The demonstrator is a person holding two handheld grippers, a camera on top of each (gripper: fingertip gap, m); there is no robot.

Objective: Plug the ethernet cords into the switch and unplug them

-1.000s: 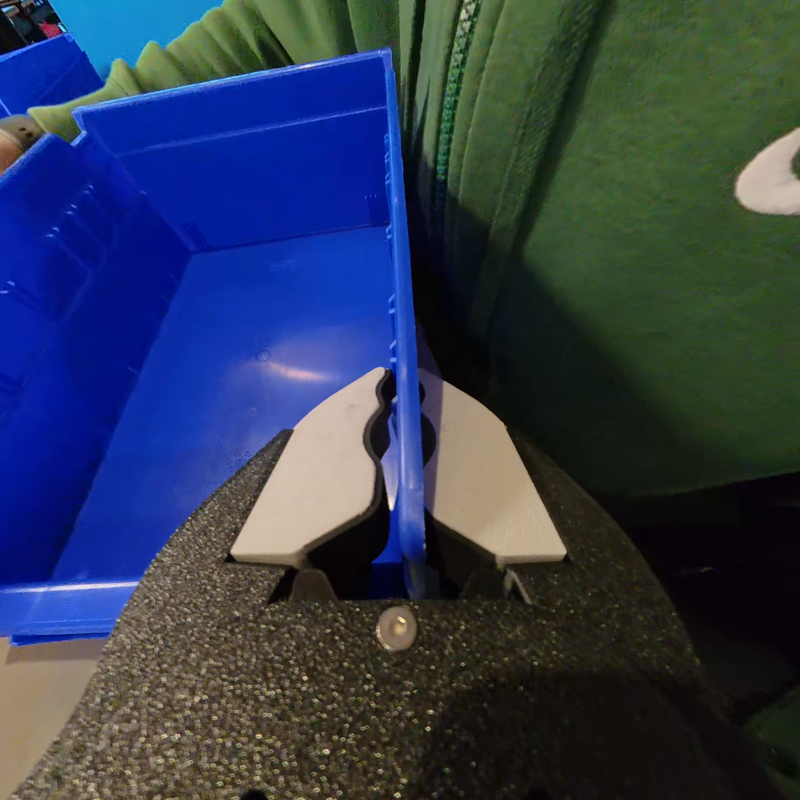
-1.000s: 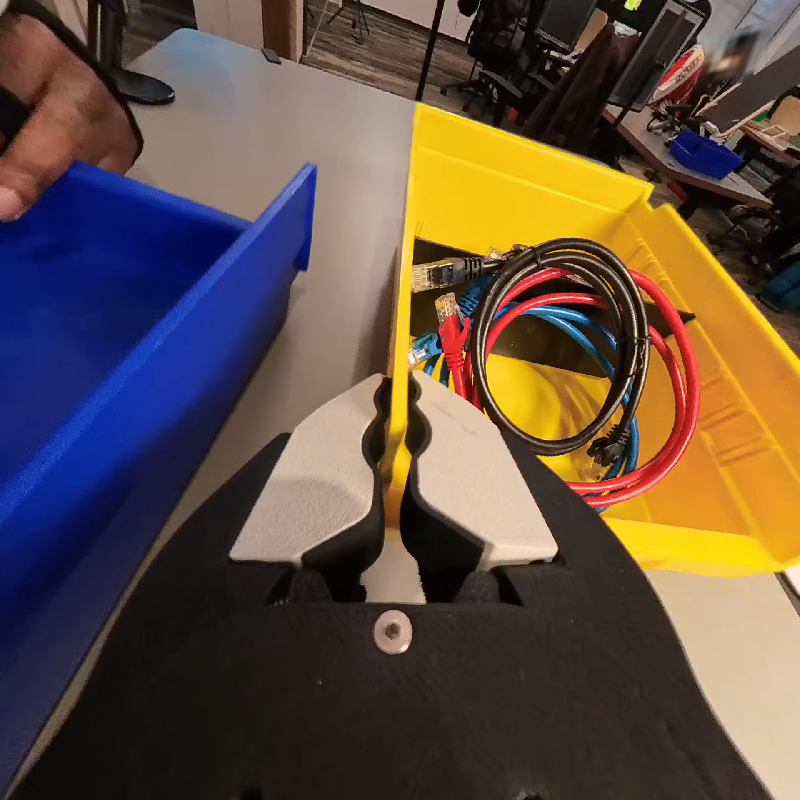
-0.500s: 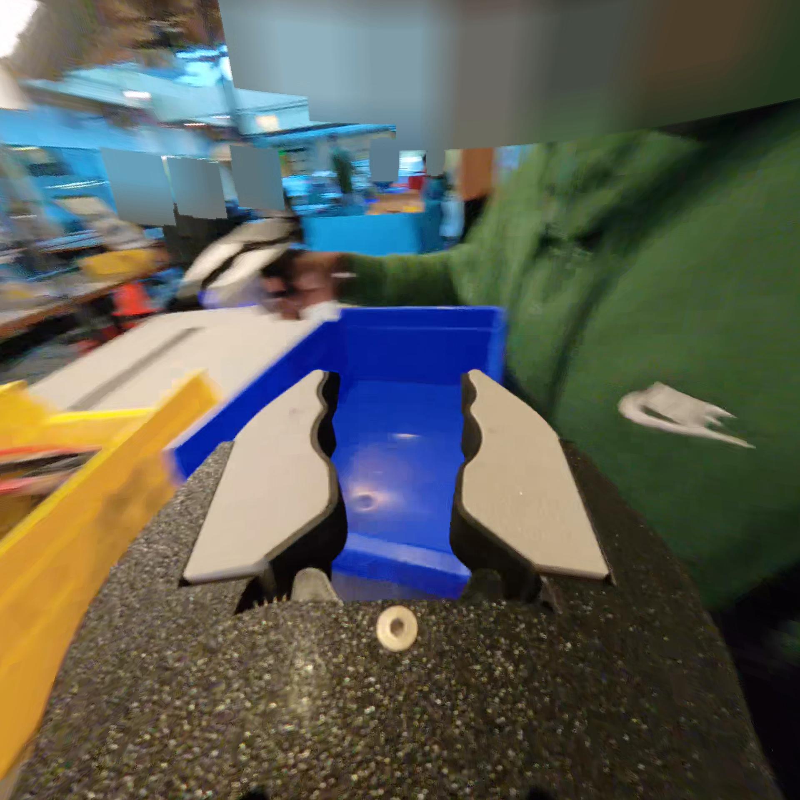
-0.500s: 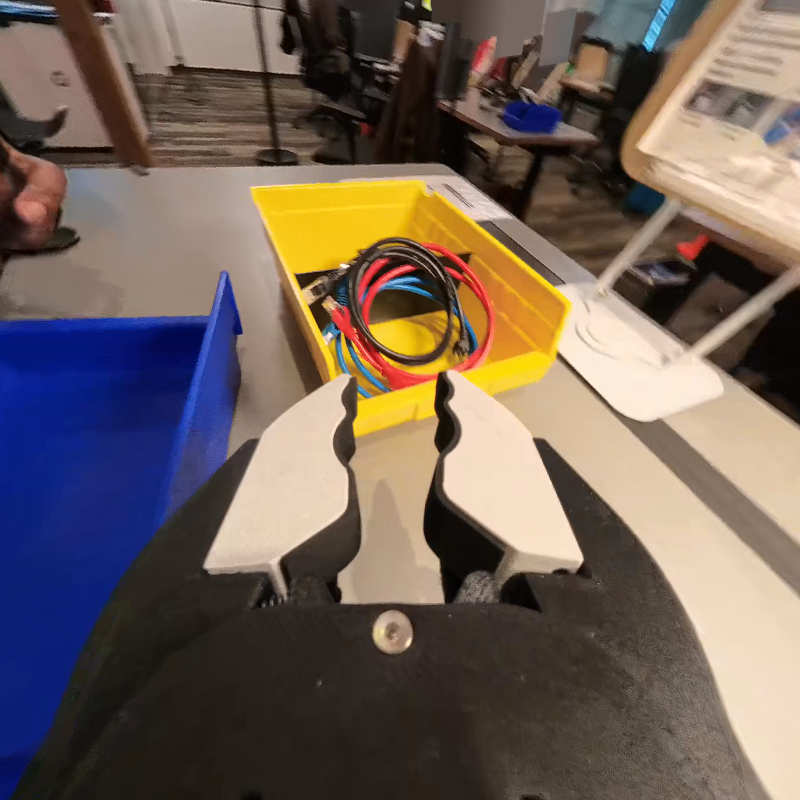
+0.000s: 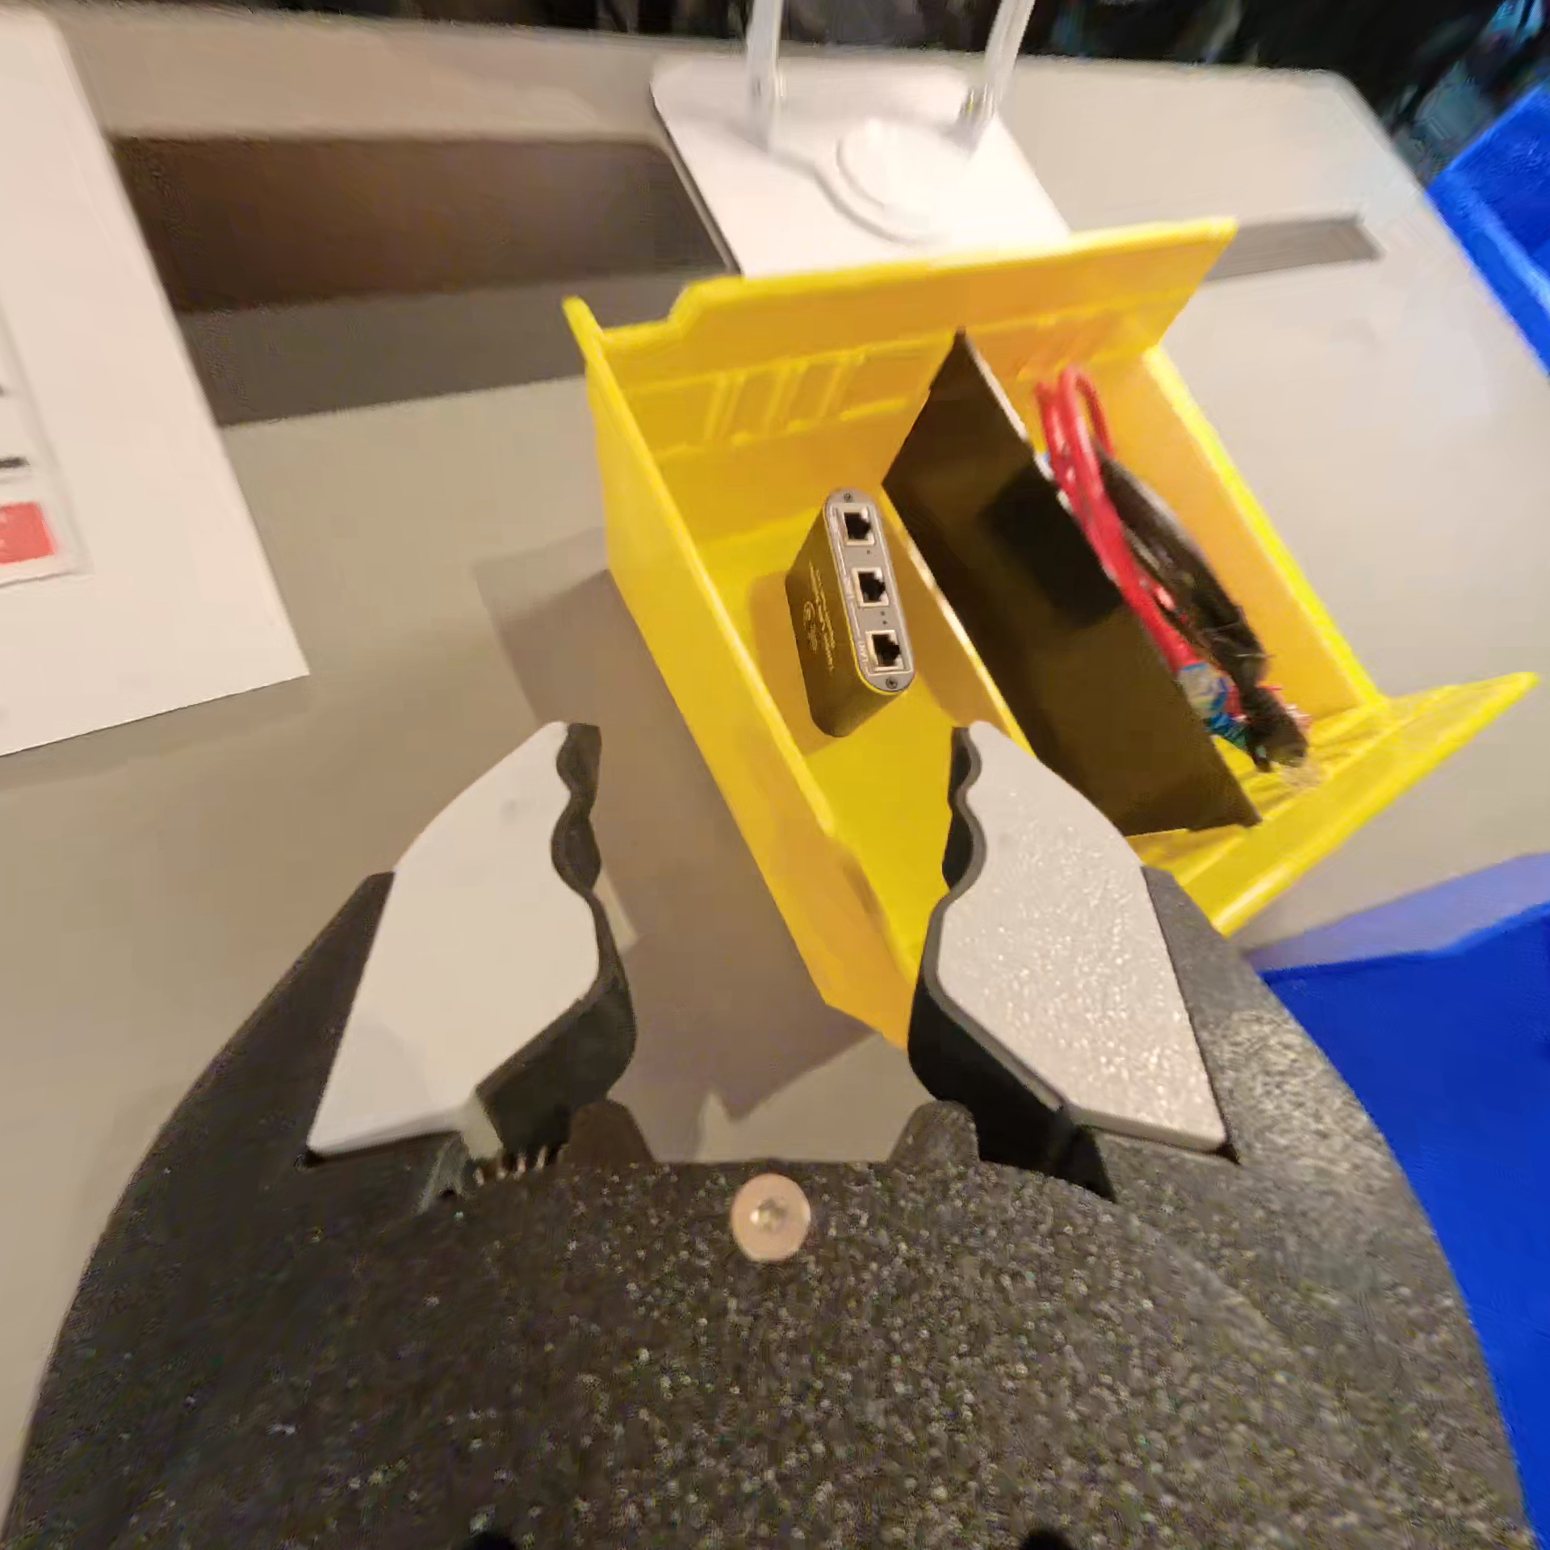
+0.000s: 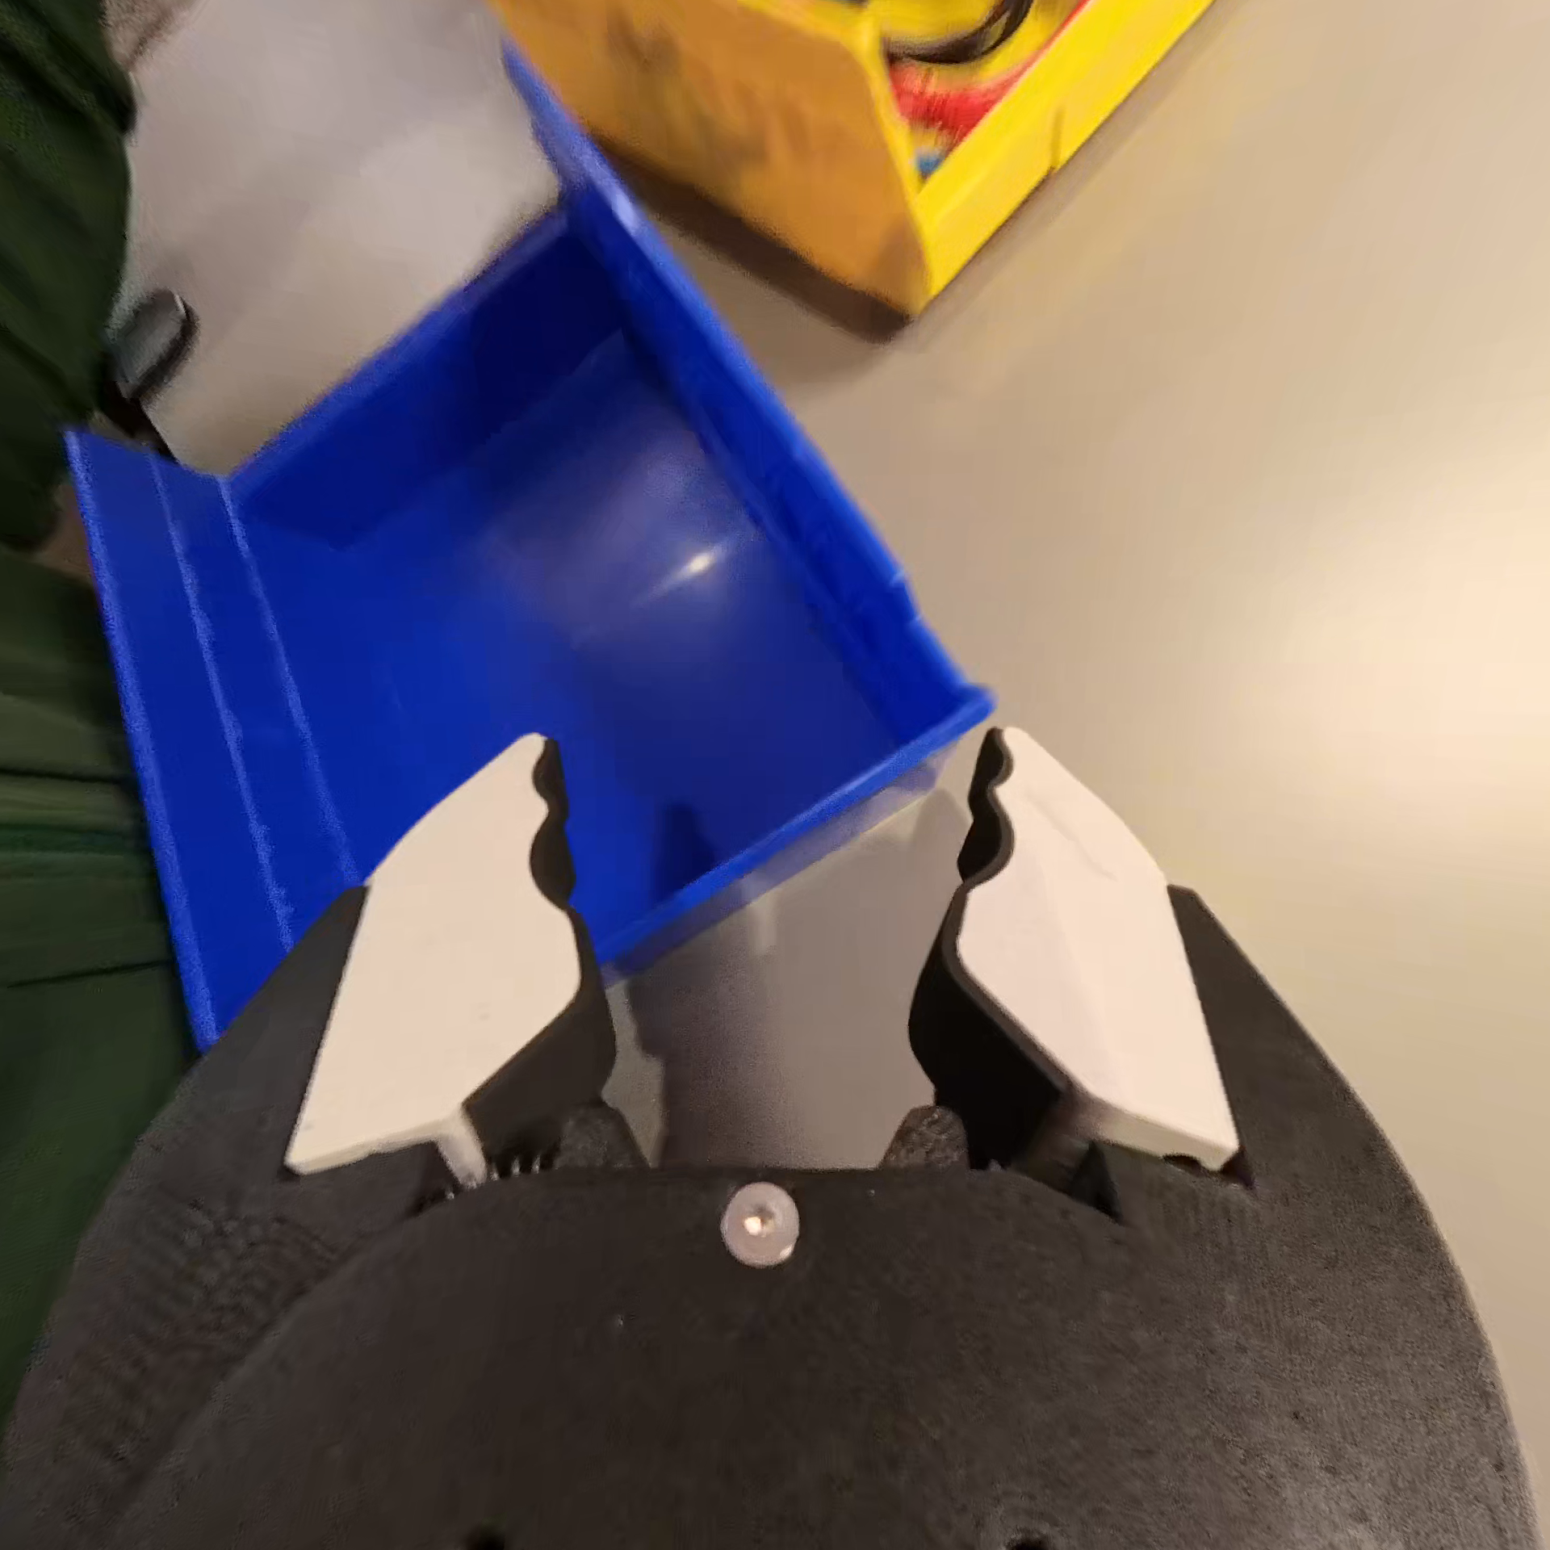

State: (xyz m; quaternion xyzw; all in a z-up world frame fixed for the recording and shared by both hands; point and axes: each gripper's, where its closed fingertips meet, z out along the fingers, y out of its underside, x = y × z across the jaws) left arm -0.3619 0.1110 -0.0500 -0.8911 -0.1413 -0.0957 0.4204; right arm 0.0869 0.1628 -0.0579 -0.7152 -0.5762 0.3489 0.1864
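Observation:
A small dark switch [image 5: 843, 616] with three empty ports lies in the near compartment of a yellow bin [image 5: 696, 537]. A black divider [image 5: 1065, 621] splits the bin. Behind it lie coiled red, blue and black ethernet cords [image 5: 1166, 587]. My left gripper [image 5: 776, 755] is open and empty, above the bin's near wall, short of the switch. My right gripper [image 6: 767, 755] is open and empty over the near corner of an empty blue bin [image 6: 352, 671]. The yellow bin [image 6: 990, 201] with the cords [image 6: 948, 92] shows blurred at the top of the right wrist view.
The grey table [image 5: 377, 520] holds a white stand base [image 5: 847, 159] behind the yellow bin and a white sheet [image 5: 101, 470] at the left. The blue bin [image 5: 1426, 1048] sits right of the left gripper. A person's green clothing [image 6: 59, 755] is at the left. Tip to tip, the grippers are about 45 cm apart.
Both grippers let go of the bin walls, opened wide and swung away. The left now looks down at the yellow bin and switch; the right looks down into the blue bin.

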